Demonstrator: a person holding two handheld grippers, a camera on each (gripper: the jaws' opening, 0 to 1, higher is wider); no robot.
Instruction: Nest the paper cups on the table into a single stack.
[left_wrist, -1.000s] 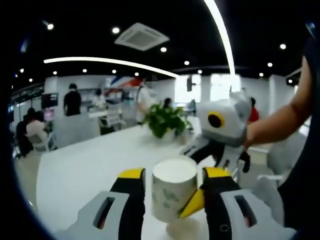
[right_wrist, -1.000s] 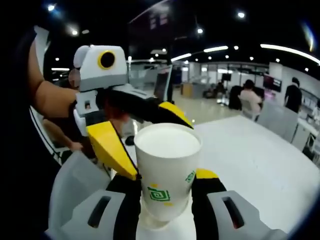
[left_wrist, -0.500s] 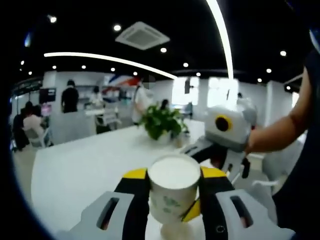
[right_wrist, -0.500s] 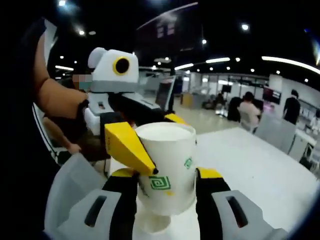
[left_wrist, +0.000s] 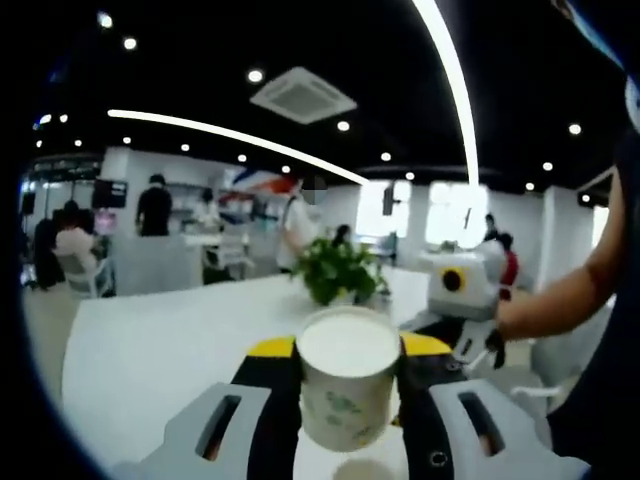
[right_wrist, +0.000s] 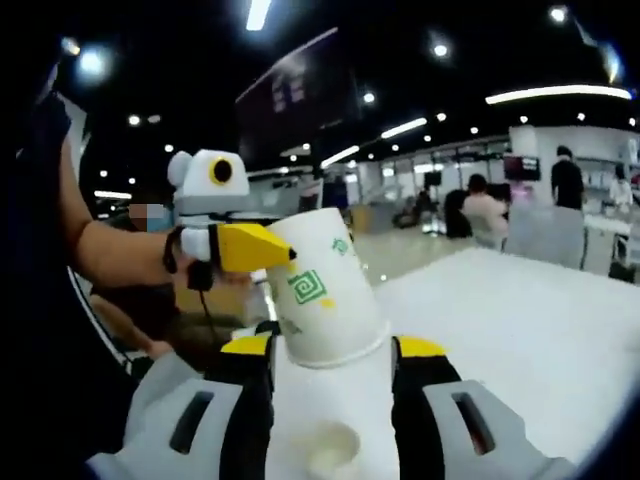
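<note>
Paper cup (left_wrist: 349, 388) (raised), between left jaws

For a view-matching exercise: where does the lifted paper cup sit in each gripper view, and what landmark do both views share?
Left gripper view: the paper cup is low centre, between this hand-held gripper's jaws.
Right gripper view: the cup is at centre, tilted, gripped by the left hand-held gripper entering from the left.
Shared landmark: the white table.

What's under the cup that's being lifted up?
Under the paper cup, held by the left gripper, another cup sits on the white table, showing between the right gripper fingers. Its lower part is out of view.
</note>
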